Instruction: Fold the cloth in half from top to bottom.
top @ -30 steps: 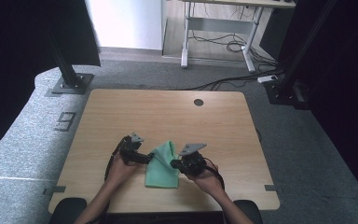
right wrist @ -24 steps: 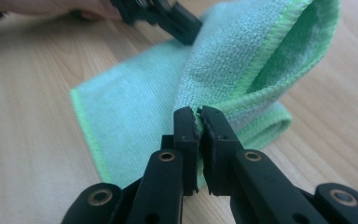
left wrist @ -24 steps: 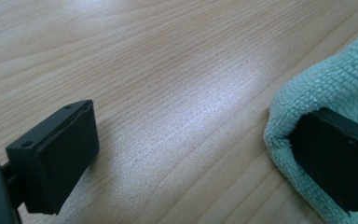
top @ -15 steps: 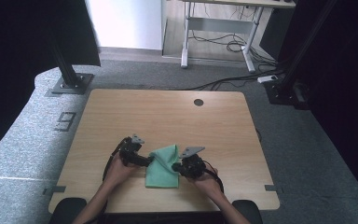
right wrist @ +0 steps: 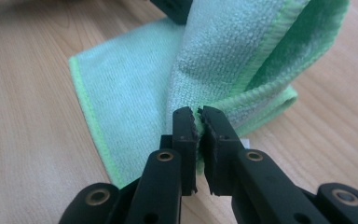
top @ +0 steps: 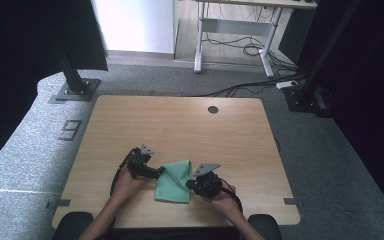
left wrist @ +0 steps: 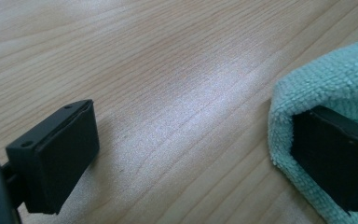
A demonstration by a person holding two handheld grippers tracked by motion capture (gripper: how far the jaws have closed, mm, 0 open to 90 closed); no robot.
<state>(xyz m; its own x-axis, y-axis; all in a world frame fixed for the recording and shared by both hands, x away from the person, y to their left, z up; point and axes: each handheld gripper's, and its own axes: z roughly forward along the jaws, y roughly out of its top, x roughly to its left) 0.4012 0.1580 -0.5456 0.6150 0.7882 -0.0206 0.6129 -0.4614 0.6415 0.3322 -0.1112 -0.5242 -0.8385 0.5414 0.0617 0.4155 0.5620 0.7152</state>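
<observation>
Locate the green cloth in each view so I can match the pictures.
High view: green cloth on the table's near edge, between both hands.
Left gripper view: cloth at right edge, draped over one jaw.
Right gripper view: cloth centre, pinched.
Shared landmark: wooden table.

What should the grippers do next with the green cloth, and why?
Probably carry the pinched edge across to finish the fold. The right gripper is shut on an edge of the cloth and holds it up off the table, while the left gripper is open, one pad tucked under the cloth.

place: lab or office | cues: wooden table, grey carpet, black rig posts, desk cables
</observation>
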